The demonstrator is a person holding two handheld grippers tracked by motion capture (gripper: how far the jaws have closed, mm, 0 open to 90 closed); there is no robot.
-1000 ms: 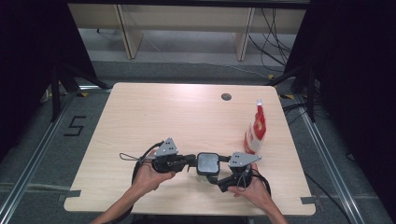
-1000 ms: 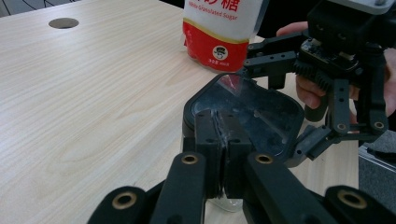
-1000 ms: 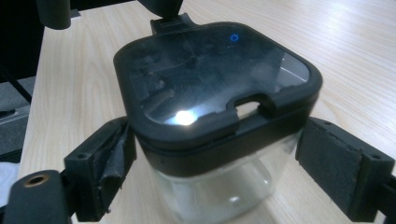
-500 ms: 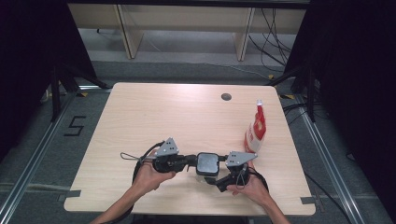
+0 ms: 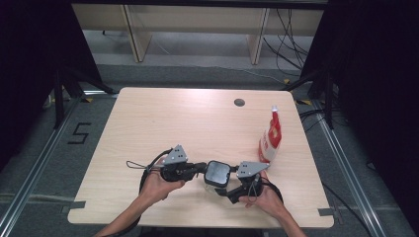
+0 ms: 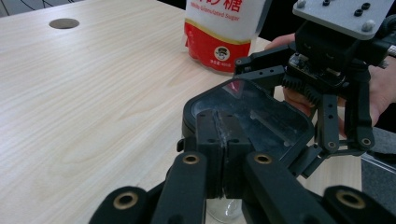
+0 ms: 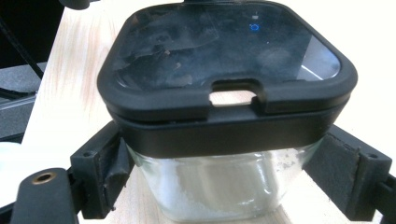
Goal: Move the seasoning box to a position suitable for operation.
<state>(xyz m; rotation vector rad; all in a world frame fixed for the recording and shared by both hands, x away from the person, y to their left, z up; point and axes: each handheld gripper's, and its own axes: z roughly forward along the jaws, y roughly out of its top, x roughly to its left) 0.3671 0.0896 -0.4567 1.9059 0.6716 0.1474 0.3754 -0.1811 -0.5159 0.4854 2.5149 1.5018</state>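
A pale wooden table [image 5: 163, 128] stands on grey flooring with dark curtains either side and shelving legs behind. Near its front edge, at about six o'clock on the tabletop, sits a clear glass jar [image 5: 216, 174] with a black square lid [image 7: 224, 60]. From the right gripper view the lid is smoked and see-through, with a small notch in its front rim, and a shallow layer of white granules [image 7: 205, 196] lies in the bottom of the glass. The jar stands upright with the lid facing straight up.

At about three o'clock from the jar, well toward the table's right edge, a red-and-white sugar bag [image 5: 271, 136] stands upright, its top corner pointing up. A round cable hole [image 5: 239, 102] sits at roughly twelve o'clock, near the far edge.

The left gripper [image 5: 197, 168] comes in from nine o'clock of the jar; its jaws are pressed together, and in its own view their tips [image 6: 224, 140] rest on the edge of the lid. The right gripper [image 5: 228, 186] reaches from four o'clock; its jaws are spread wide to either side of the glass body, the pads [image 7: 116, 172] just beside the walls, and I cannot tell whether they press on it.
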